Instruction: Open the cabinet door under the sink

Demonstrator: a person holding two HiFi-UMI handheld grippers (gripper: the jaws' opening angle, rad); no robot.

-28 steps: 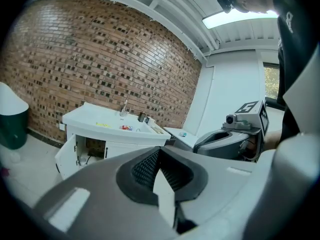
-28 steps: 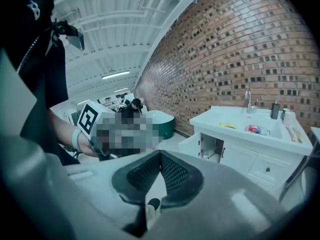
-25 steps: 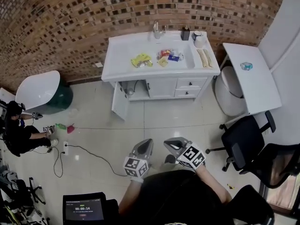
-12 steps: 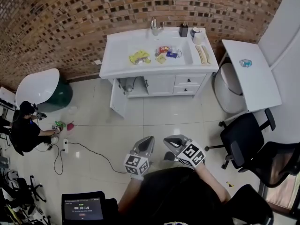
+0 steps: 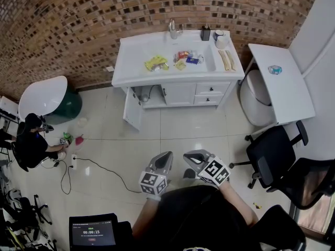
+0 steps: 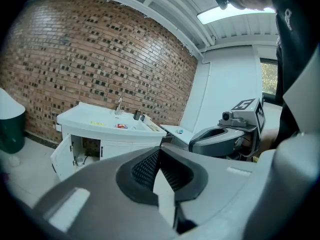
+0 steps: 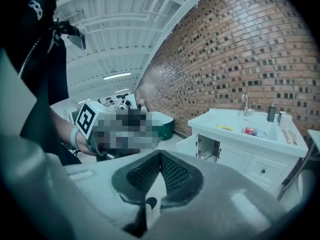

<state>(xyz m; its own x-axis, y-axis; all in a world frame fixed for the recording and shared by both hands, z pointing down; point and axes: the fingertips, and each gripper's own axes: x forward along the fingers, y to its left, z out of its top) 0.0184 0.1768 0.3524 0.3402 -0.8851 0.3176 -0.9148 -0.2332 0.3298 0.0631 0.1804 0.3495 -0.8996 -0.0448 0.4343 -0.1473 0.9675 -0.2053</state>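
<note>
Barely shifted since a second ago: left gripper [image 5: 166, 156] and right gripper [image 5: 187, 159] clenched empty over tile floor [image 5: 183, 135], well short of sink vanity [image 5: 131, 61] against brick wall [image 5: 104, 20], cabinet door [image 5: 132, 116] ajar.

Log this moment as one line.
door under sink: open | left hand-held gripper: shut, empty | right hand-held gripper: shut, empty | position: both away from cabinet

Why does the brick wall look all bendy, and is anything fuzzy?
Head view: the wide lens bows the brick wall and the sink cabinet, and the floor shows soft glare. Left gripper view: dark rounded corners, a bright ceiling light. Right gripper view: a mosaic patch was added afterwards.
</note>
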